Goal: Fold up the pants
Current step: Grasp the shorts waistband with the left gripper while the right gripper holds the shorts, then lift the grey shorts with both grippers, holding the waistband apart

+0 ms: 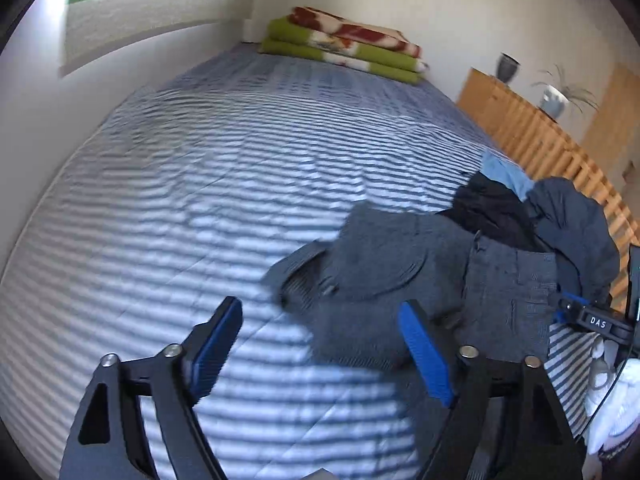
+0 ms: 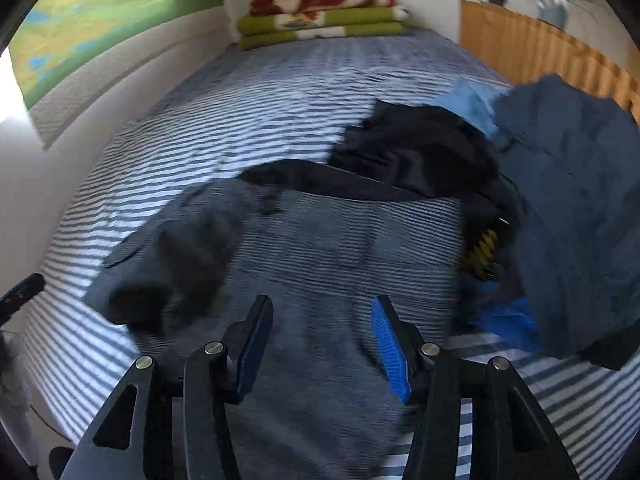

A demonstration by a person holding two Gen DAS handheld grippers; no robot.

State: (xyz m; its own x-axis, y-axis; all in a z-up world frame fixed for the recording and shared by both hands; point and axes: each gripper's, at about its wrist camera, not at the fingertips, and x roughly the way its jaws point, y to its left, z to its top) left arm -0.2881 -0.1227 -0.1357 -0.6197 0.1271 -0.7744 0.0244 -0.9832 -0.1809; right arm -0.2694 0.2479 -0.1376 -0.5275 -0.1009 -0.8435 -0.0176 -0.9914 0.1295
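Beginning at the left, the left gripper (image 1: 320,344) is seen held wide apart above the striped bedspread (image 1: 200,200) with nothing between its blue pads; only bare bedding lies ahead of its left finger, while the grey pants (image 1: 384,272) are spread ahead of its right finger and off to the right of it. Further right, the right gripper (image 2: 322,344) is likewise spread wide and empty, and the grey pants (image 2: 320,248) are laid directly ahead of and beneath its jaws, a rumpled end off to its left. Beyond and to the right of it, a black garment (image 2: 416,152) is draped against the far edge of the pants, with a dark blue garment (image 2: 572,184) heaped further right. It is judged that a grab made from here could take in the black cloth along with the pants, since the two overlap, or could pinch a single layer, so that the fold would come out crooked. Waistband and leg ends cannot be told apart through the motion blur; the near part of the pants is hidden under the right gripper's frame, and a yellow-and-black object (image 2: 482,254) among the pile cannot be identified
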